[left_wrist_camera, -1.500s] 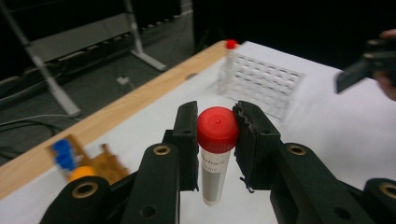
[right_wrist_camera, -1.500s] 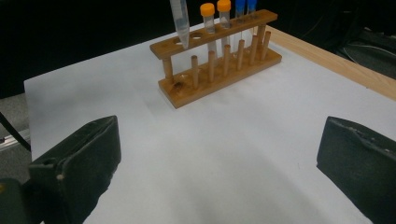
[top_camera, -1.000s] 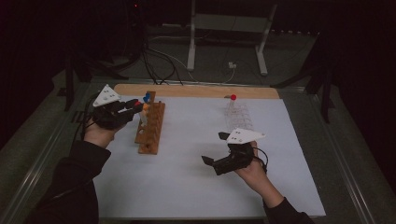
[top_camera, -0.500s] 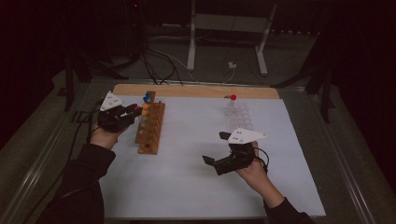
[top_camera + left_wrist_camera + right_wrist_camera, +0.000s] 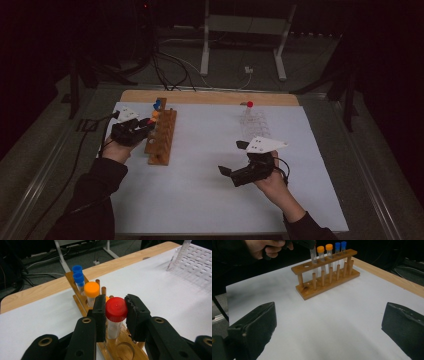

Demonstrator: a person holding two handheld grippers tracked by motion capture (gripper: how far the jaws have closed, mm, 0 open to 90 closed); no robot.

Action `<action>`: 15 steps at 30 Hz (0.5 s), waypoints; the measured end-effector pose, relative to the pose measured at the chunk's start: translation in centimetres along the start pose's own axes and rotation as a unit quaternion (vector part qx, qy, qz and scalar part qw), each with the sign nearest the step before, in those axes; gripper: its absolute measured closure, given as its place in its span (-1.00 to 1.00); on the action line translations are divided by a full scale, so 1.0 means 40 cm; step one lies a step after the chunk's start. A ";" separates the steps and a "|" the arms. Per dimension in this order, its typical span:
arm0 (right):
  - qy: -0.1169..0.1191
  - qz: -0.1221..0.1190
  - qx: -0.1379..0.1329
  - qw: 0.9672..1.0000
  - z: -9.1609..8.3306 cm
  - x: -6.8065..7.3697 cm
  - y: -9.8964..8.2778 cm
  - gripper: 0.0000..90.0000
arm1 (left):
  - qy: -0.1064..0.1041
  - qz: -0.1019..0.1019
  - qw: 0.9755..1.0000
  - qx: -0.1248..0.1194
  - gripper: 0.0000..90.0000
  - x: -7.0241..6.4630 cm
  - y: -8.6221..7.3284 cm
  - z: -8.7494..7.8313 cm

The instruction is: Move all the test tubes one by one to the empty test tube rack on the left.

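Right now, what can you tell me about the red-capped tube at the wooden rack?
The red-capped tube is a clear plastic tube with a round red screw cap, standing upright in a hole of the wooden rack, next to the orange-capped tubes. The left gripper is shut on it, its black jaws pressing the cap from both sides. The lower part looks whitish; whether it holds anything is unclear. The rack hole nearest the camera stands empty.
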State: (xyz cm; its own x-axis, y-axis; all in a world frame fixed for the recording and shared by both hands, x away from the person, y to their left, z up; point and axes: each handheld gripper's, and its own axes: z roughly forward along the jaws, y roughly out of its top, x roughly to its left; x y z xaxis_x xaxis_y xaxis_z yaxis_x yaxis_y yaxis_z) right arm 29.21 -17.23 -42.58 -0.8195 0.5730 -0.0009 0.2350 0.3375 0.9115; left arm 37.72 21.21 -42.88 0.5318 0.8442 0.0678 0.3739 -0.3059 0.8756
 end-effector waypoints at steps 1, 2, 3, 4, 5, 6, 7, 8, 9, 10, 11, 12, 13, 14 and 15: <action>0.000 0.000 0.000 1.000 0.000 -0.001 0.000 -1.00 | 0.000 0.001 1.000 0.002 0.59 0.000 -0.001 0.001; 0.000 0.001 0.000 1.000 0.000 -0.001 0.000 -1.00 | 0.001 0.003 1.000 0.006 0.59 -0.001 -0.001 0.002; 0.000 0.001 -0.001 1.000 -0.001 -0.001 0.000 -1.00 | 0.005 0.003 1.000 0.009 0.59 -0.002 -0.002 0.004; 0.000 0.002 -0.002 1.000 -0.001 -0.002 0.000 -1.00 | 0.006 0.006 1.000 0.011 0.59 -0.003 -0.003 0.005; -0.001 0.002 -0.002 1.000 -0.001 -0.002 0.000 -1.00 | 0.005 0.006 1.000 0.015 0.59 -0.004 -0.003 0.007; 0.000 0.003 -0.003 1.000 -0.001 -0.002 0.000 -1.00 | 0.006 0.006 1.000 0.015 0.59 -0.005 -0.004 0.008; 0.000 0.004 -0.002 1.000 -0.001 -0.003 0.000 -1.00 | 0.005 0.009 1.000 0.018 0.59 -0.006 -0.004 0.010; -0.001 0.004 -0.003 1.000 -0.001 -0.003 0.001 -1.00 | 0.005 0.008 1.000 0.020 0.59 -0.006 -0.004 0.011; 0.000 0.004 -0.003 1.000 -0.001 -0.003 0.001 -1.00 | 0.005 0.006 1.000 0.021 0.59 -0.006 -0.005 0.012; 0.000 0.004 -0.004 1.000 -0.001 -0.004 0.001 -1.00 | 0.005 0.006 1.000 0.024 0.59 -0.006 -0.006 0.014; 0.000 0.004 -0.004 1.000 -0.001 -0.004 0.001 -1.00 | 0.008 0.011 0.999 0.029 0.59 -0.008 -0.008 0.017; -0.001 0.004 -0.003 1.000 -0.001 -0.004 0.001 -1.00 | 0.008 0.012 0.999 0.031 0.59 -0.010 -0.010 0.019; -0.001 0.004 -0.004 1.000 -0.001 -0.005 0.001 -1.00 | 0.008 0.012 0.999 0.029 0.59 -0.011 -0.012 0.020; -0.001 0.005 -0.004 1.000 -0.001 -0.006 0.001 -1.00 | 0.009 0.009 0.999 0.029 0.59 -0.011 -0.012 0.019; -0.002 0.004 -0.004 1.000 -0.002 -0.006 0.001 -1.00 | 0.009 0.009 0.999 0.029 0.59 -0.011 -0.012 0.020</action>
State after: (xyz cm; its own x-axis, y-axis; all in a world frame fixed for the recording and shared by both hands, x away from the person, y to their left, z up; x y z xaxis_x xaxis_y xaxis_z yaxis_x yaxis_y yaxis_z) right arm 29.39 -17.42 -42.51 -0.8152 0.5792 0.0051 0.2376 0.3263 0.9149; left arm 37.89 20.63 -43.71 0.5246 0.8463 0.0919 0.4091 -0.3453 0.8446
